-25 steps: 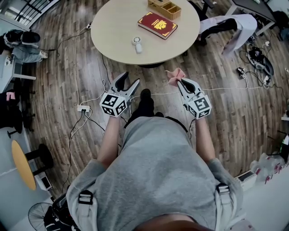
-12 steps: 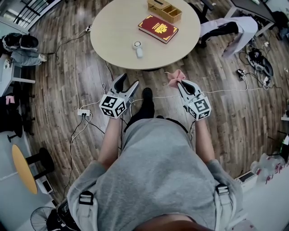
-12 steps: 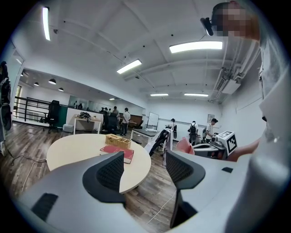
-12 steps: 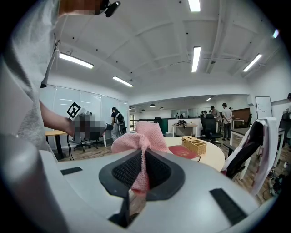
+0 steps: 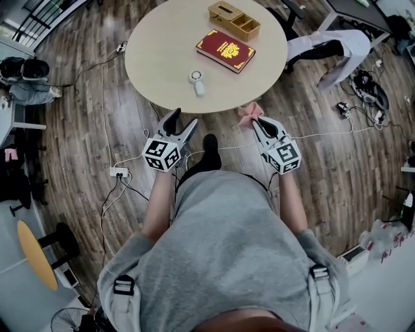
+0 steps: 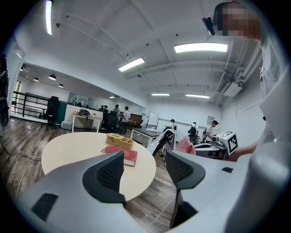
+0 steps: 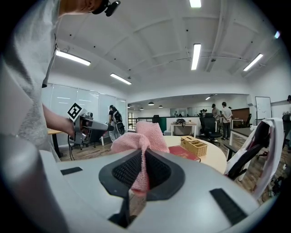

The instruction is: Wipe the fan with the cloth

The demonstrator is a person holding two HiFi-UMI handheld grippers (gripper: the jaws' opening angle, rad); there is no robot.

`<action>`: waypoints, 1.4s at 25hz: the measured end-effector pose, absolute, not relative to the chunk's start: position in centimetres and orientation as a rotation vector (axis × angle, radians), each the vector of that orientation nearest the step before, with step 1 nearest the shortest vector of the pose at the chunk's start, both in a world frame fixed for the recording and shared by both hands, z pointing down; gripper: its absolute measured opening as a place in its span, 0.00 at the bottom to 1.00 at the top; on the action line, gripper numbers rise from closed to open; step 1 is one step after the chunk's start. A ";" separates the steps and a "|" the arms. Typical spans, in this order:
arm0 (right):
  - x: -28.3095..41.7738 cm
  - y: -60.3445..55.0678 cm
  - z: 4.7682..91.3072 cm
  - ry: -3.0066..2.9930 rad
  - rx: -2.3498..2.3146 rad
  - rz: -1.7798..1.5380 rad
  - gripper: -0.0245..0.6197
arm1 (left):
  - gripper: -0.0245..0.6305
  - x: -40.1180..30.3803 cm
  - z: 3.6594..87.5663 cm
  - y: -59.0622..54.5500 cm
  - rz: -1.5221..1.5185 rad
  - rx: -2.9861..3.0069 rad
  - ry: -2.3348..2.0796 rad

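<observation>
Hovering just short of the round surface point(image 5: 155, 39), the 2 grippers both point toward it from the person's side, over the wooden floor point(image 5: 84, 117). The right gripper point(image 5: 255, 120) has its fingers clamped tight on the pink cloth point(image 5: 249, 111), which is bunched up and sprouts out past the fingertips, right at the near rim of the surface. The left gripper point(image 5: 183, 118) has its fingers spread apart with nothing between them; the left gripper view shows only the surface and floor through the gap. And the fan point(image 5: 196, 65), small and white, lies on the surface toward the near edge, roughly between the lines of the 2 grippers and clear of both, with no contact from the cloth. Beyond it lies a red book point(image 5: 225, 50), and a wooden box point(image 5: 234, 19) stands at the far rim.
</observation>
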State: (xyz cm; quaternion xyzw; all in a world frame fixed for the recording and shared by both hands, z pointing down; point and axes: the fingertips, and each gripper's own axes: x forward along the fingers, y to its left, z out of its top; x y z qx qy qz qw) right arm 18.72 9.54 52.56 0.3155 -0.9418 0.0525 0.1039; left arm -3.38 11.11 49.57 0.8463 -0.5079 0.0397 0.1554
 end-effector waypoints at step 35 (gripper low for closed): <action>6.1 -8.5 57.4 -2.649 0.863 0.222 0.08 | 0.50 -11.4 59.5 -7.9 0.221 2.290 -1.317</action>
